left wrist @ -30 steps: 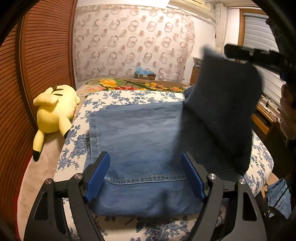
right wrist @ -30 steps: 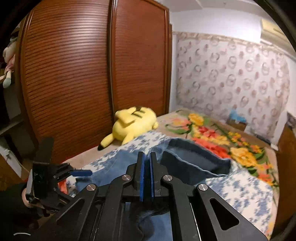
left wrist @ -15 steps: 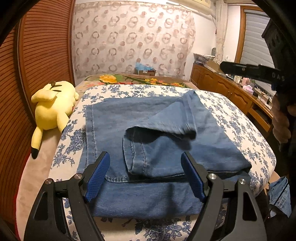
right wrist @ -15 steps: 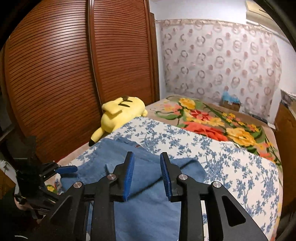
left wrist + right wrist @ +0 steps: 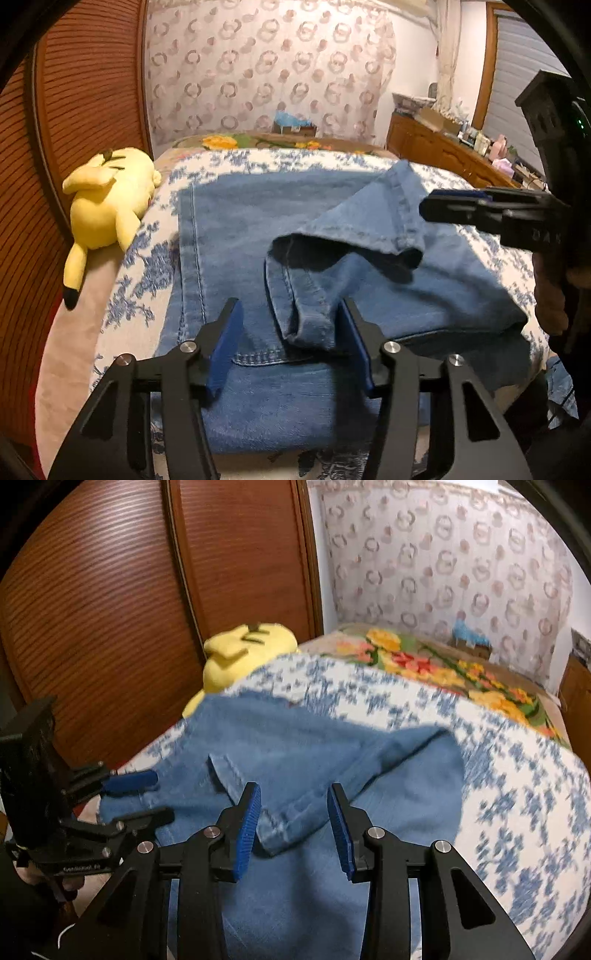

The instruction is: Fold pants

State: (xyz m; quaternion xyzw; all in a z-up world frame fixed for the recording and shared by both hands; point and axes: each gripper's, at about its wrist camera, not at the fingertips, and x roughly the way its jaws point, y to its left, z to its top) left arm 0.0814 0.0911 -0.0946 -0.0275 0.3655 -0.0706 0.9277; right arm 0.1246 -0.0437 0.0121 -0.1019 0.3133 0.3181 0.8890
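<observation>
While I held both tools over the bed, the faded blue denim pants lay spread on the white bedspread with blue flowers, directly ahead of and beneath my left gripper. Its blue-padded fingers stood wide apart, closed on nothing, with the loosely folded-over pant leg lying rumpled just beyond them, its hem end reaching between the pads. My right gripper likewise had its ridged blue fingers spread apart and empty, hovering above the same leg's stitched hem, which sat between and just below the pads without being clamped. From the right wrist view, the left tool appeared off to the left, over the near edge of the denim. A yellow plush toy with black-tipped ears lay on its side to the left of the pants, against the slatted brown wooden wardrobe doors. Farther ahead lay a bright floral blanket.
</observation>
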